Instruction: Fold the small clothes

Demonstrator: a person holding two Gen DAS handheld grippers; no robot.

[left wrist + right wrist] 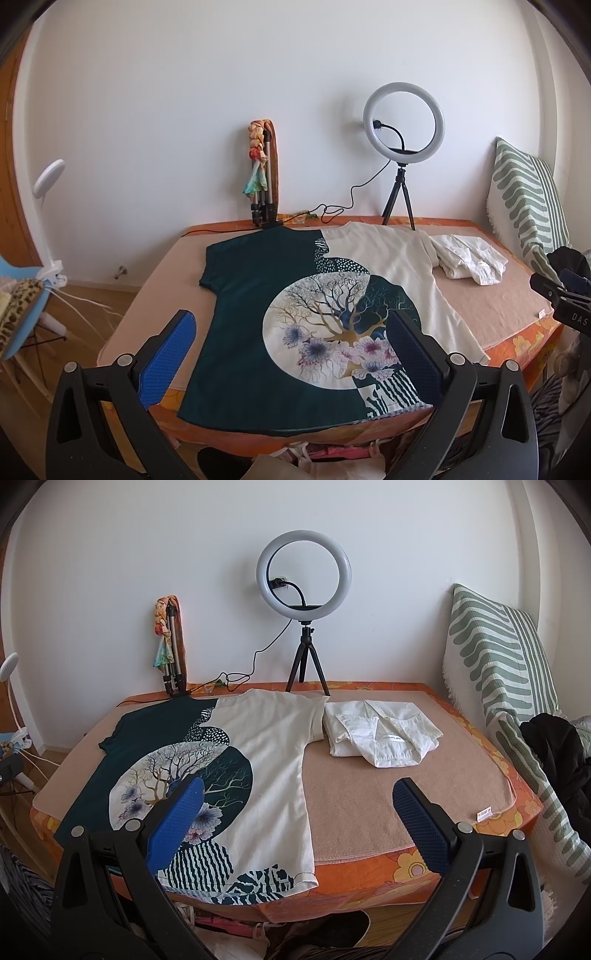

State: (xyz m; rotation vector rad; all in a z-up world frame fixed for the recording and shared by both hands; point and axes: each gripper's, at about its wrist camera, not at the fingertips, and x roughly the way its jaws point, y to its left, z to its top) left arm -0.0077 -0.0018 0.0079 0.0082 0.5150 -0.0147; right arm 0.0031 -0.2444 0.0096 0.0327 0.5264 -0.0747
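Note:
A T-shirt [258,295] [266,746], half dark green and half cream with a printed tree and flowers, lies spread flat on the bed, its hem hanging over the near edge. A folded white shirt [467,258] [380,734] lies beside its right sleeve. My left gripper [291,332] is open, held above the T-shirt's lower part with nothing between its blue pads. My right gripper [299,801] is open too, above the T-shirt's right side and the bare blanket. Part of the right gripper [565,295] shows at the right edge of the left wrist view.
The bed [406,786] has a tan blanket and orange flowered edge. A ring light on a tripod [304,572] and a folded tripod with a scarf [170,646] stand at the wall. A striped pillow [498,672] and dark clothes [554,753] are right. More clothes lie below the near edge.

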